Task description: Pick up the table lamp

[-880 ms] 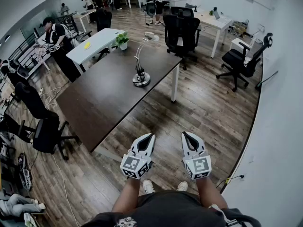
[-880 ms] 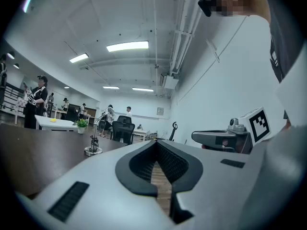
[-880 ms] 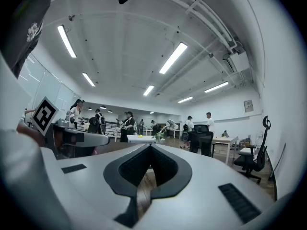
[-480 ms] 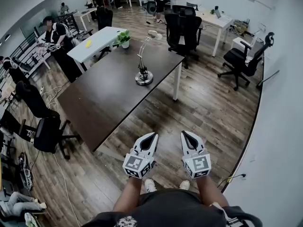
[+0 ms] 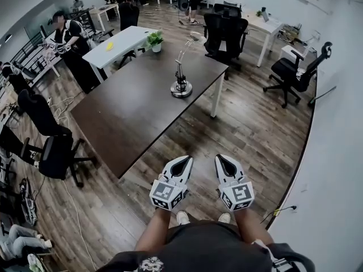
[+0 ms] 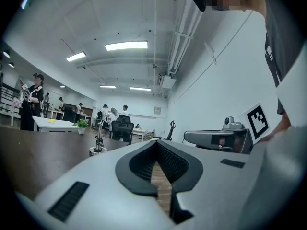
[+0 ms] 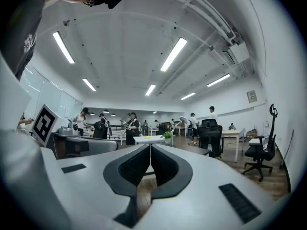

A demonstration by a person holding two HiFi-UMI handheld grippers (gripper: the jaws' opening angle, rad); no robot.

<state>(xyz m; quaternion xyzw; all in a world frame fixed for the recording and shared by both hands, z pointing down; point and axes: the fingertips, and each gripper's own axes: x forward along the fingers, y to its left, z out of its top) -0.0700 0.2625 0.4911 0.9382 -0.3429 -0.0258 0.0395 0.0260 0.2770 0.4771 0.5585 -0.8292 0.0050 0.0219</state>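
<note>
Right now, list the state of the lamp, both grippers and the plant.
Table lamp: upright on the dark table, untouched.
Left gripper: shut, empty, short of the table.
Right gripper: shut, empty, short of the table.
Plant: upright on the white table.

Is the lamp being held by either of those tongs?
No, the table lamp stands on the dark table, well apart from the left tongs and right tongs, both shut on nothing.

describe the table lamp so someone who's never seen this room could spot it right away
Find the big dark brown table in the middle of the room. Near its far right corner stands the table lamp, a round silver base with a thin jointed arm, the only thing on that tabletop.
</note>
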